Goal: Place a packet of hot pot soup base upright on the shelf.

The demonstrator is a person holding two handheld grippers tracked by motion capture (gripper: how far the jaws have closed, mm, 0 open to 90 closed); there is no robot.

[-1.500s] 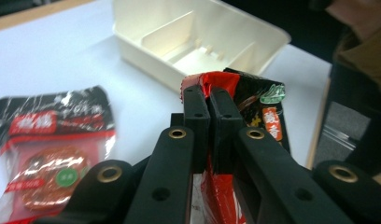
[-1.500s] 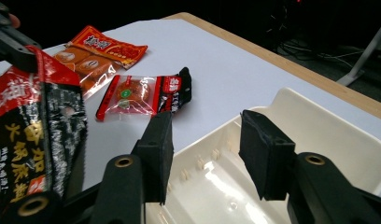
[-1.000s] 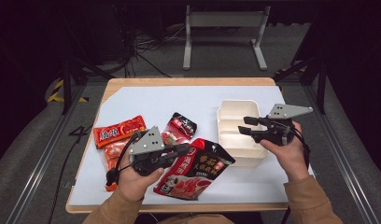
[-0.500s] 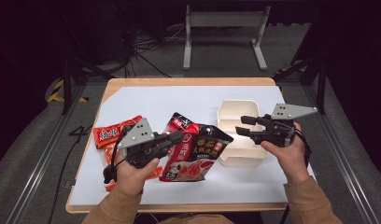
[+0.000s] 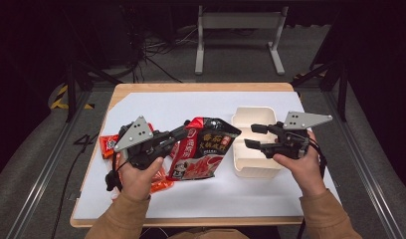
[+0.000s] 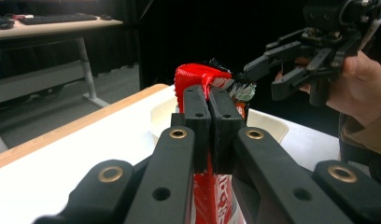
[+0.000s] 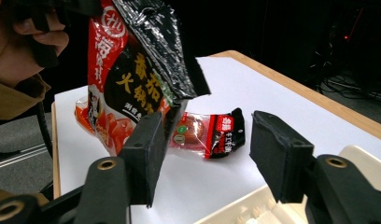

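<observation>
At your far left, behind the left gripper point(image 5: 183, 132), a small orange-red packet point(image 5: 109, 144) lies flat on the desk point(image 5: 141, 107), untouched. Your left gripper is clamped tight on the top edge of the big red-and-black snack bag point(image 5: 203, 152), which hangs lifted off the desk, its free corner swinging toward the right gripper point(image 5: 254, 136). Beyond the bag, a smaller red-and-black packet point(image 7: 212, 132) rests flat on the desk. Just below and beside your right gripper sits the white container point(image 5: 252, 144), with nothing inside as far as shows. That right gripper hovers over the container's near edge, its jaws wide apart, having just been opening, with nothing pressed between them. By my reading, packing has barely begun: one bag is raised and on its way, none is stowed, and two packets wait.
</observation>
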